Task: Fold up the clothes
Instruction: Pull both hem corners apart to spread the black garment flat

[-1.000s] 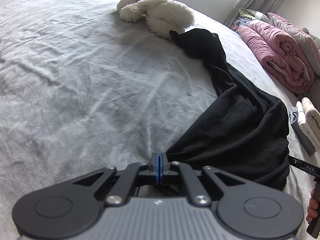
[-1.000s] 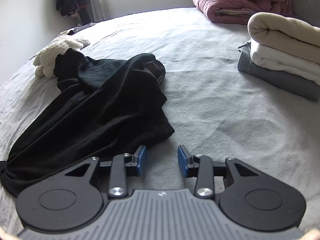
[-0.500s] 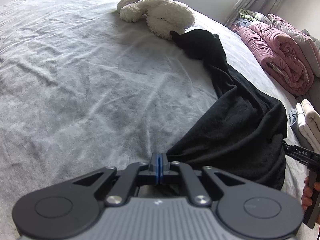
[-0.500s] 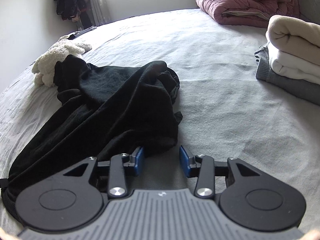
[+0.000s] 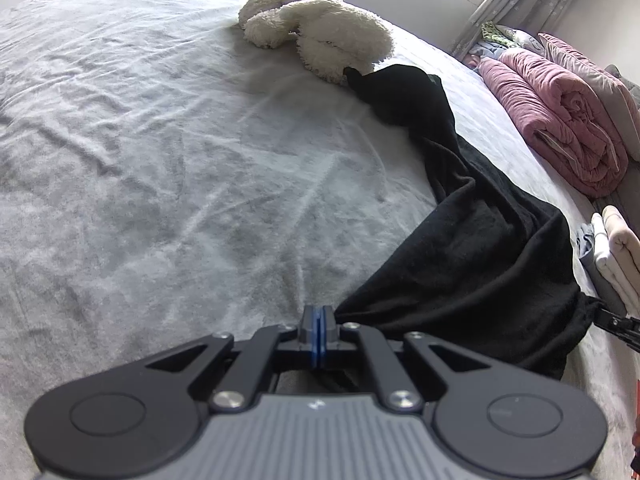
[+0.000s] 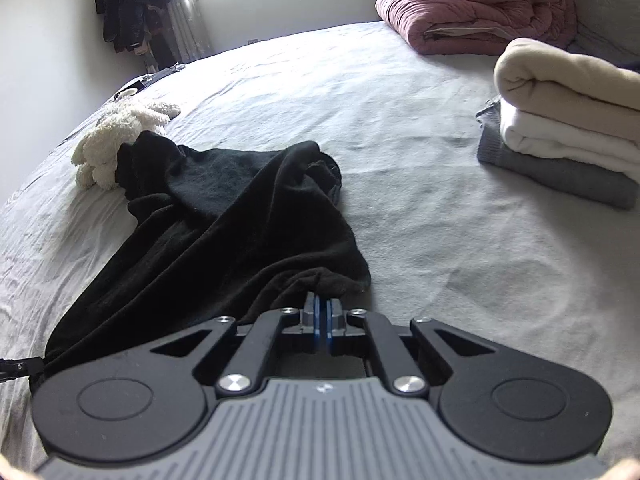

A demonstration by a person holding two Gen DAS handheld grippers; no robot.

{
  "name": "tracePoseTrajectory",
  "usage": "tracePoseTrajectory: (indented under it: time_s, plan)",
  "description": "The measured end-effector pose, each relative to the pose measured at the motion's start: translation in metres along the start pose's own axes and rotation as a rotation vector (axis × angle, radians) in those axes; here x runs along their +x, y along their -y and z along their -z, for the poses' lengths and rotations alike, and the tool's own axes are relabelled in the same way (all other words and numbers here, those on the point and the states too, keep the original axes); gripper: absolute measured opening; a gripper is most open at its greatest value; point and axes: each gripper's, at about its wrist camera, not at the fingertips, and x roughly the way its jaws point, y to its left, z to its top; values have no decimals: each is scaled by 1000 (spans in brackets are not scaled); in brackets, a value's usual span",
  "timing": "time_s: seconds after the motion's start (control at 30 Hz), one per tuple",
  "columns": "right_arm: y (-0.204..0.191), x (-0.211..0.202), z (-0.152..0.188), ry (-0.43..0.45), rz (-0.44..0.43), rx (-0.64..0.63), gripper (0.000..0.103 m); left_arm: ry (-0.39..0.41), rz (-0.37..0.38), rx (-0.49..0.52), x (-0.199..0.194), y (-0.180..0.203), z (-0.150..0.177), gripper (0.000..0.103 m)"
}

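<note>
A black garment (image 5: 472, 248) lies crumpled across the grey bed sheet (image 5: 160, 160), stretching back to a white plush toy. My left gripper (image 5: 319, 322) is shut on one near corner of the garment. In the right wrist view the same black garment (image 6: 224, 232) runs from the plush toy toward me, and my right gripper (image 6: 322, 312) is shut on its other near corner. The right gripper's tip shows at the far right edge of the left wrist view (image 5: 616, 322), and the left gripper's tip at the left edge of the right wrist view (image 6: 16, 368).
A white plush toy (image 5: 320, 36) lies at the garment's far end. A stack of folded cream, white and grey clothes (image 6: 568, 136) sits on the bed to the right. A rolled pink duvet (image 6: 476, 4) lies at the back. Dark clothes (image 6: 124, 4) hang by the window.
My right gripper moved left onto the garment's corner and closed on it. The garment has bunched toward that grip. My left gripper stayed shut on its corner.
</note>
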Motion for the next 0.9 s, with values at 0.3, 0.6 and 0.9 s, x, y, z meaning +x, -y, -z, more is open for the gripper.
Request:
tracePoseTrajectory:
  time_s: [0.3,0.6,0.9]
  plan:
    - [6,-66,14,19,49,-26,4,60,52,-13,-30,-2,3,1]
    - [6,-97,34,-9,66,-46,3,96,127,33,-87,3,22,1]
    - [9,-124,57,-39,54,-74,3,53,186,106,-138,2,53,1]
